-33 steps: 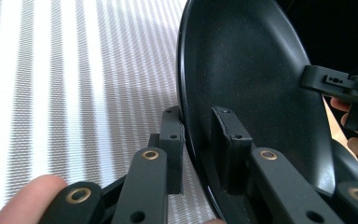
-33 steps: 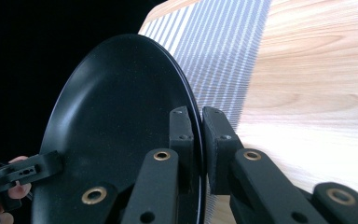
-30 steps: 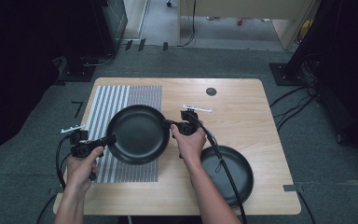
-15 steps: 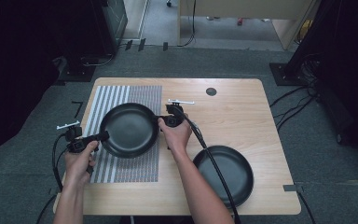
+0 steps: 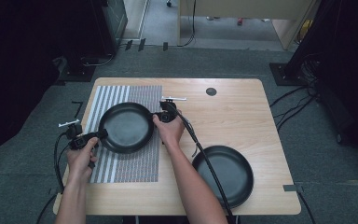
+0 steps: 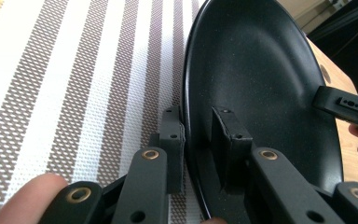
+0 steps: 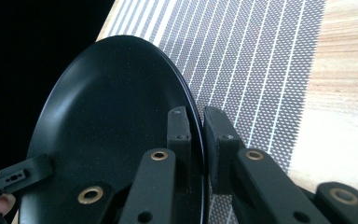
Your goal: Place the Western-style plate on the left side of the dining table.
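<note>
Left tool and right tool each clamped on opposite rim of black plate, held over striped mat on tabletop. Risk: thin rim grips; uneven lowering could tilt plate, slipping it from one tool.
</note>
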